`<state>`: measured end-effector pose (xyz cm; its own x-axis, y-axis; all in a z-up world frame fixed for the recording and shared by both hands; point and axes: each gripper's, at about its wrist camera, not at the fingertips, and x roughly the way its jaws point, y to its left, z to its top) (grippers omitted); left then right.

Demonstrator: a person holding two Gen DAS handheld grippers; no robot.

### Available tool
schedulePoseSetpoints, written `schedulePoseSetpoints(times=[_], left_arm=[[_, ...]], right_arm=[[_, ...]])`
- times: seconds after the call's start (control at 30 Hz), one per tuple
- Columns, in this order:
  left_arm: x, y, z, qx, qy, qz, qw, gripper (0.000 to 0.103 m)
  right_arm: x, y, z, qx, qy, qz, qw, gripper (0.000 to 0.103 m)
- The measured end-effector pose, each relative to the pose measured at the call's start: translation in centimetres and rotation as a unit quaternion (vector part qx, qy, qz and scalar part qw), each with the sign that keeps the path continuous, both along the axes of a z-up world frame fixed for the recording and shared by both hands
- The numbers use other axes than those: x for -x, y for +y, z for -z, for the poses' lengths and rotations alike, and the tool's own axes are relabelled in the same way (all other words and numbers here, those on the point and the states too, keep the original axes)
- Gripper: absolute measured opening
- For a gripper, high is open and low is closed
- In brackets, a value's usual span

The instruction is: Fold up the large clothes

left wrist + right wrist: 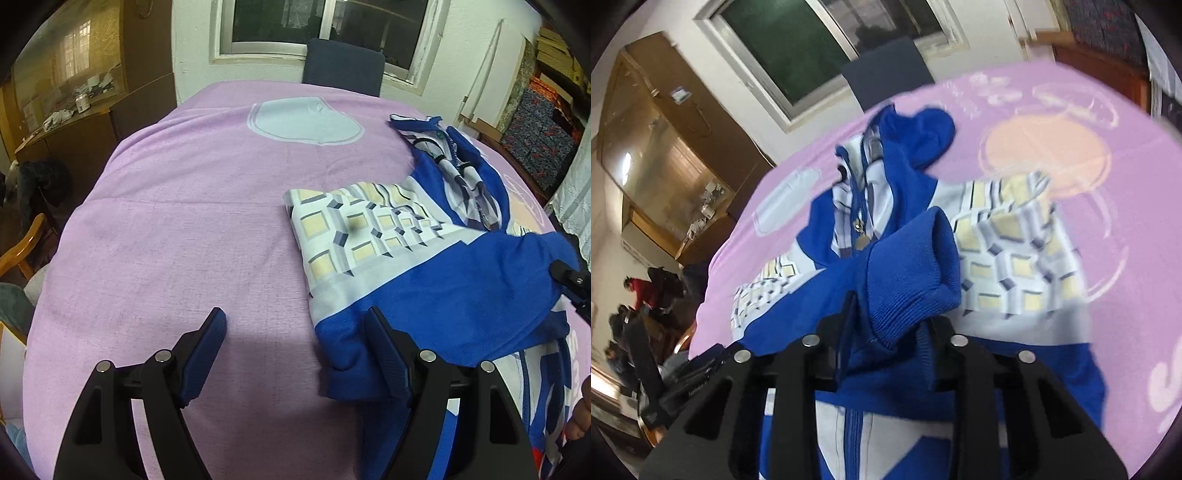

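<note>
We see a table covered by a pink-lilac cloth [177, 229], with a blue and white zip jacket [436, 288] lying on its right side in the left wrist view. The jacket has a panel of pale yellow squares on white [354, 229] and plain blue fabric nearer the camera; part of it is already folded over itself.

Left gripper [295, 350]: jaws spread wide, nothing pinched. Its left finger hangs over bare cloth; its right finger [388, 354] sits at the near left edge of the jacket's blue fabric, whether touching we cannot tell.

Right gripper [886, 325]: a ribbed blue cuff [916, 266] sits between its two fingers, bunched and raised above the jacket body. The jaws are narrow and the pads appear to press on the cuff, so we read it as pinching the cuff. The view is tilted and somewhat blurred. In the left wrist view a black part of this gripper [570, 280] shows at the right edge, at the blue fabric.

Jacket in the right wrist view: the open zip with its round pull [863, 240] runs up the middle, the collar [923, 136] at the far end, and patterned panels on both sides.

Surroundings: a dark blue chair back [343, 66] stands at the far edge of the table under a window [325, 26]. A wooden cabinet [74, 74] stands to the left. People [639, 291] appear at the far left of the right wrist view, too small to detail
</note>
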<state>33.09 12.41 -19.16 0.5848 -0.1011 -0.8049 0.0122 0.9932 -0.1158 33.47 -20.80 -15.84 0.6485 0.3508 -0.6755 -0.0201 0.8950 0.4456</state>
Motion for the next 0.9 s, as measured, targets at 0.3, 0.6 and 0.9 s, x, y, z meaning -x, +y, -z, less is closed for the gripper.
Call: schedulePoseSetpoints(times=[0.3, 0.6, 0.9], left_arm=[[0.0, -0.3, 0.2, -0.017, 0.0, -0.001, 0.9998, 0.087], [1.9, -2.0, -3.4, -0.01, -0.065, 0.006, 0.9978, 0.085], [-1.1, -10.5, -2.2, -0.07, -0.03, 0.09, 0.993, 0.085]], right_arm=[[0.2, -1.0, 1.6, 0.071, 0.037, 0.013, 0.997, 0.063], [3.0, -3.7, -3.6, 0.092, -0.034, 0.021, 0.995, 0.049], [-0.3, 0.8, 0.2, 0.11, 0.012, -0.062, 0.992, 0.041]])
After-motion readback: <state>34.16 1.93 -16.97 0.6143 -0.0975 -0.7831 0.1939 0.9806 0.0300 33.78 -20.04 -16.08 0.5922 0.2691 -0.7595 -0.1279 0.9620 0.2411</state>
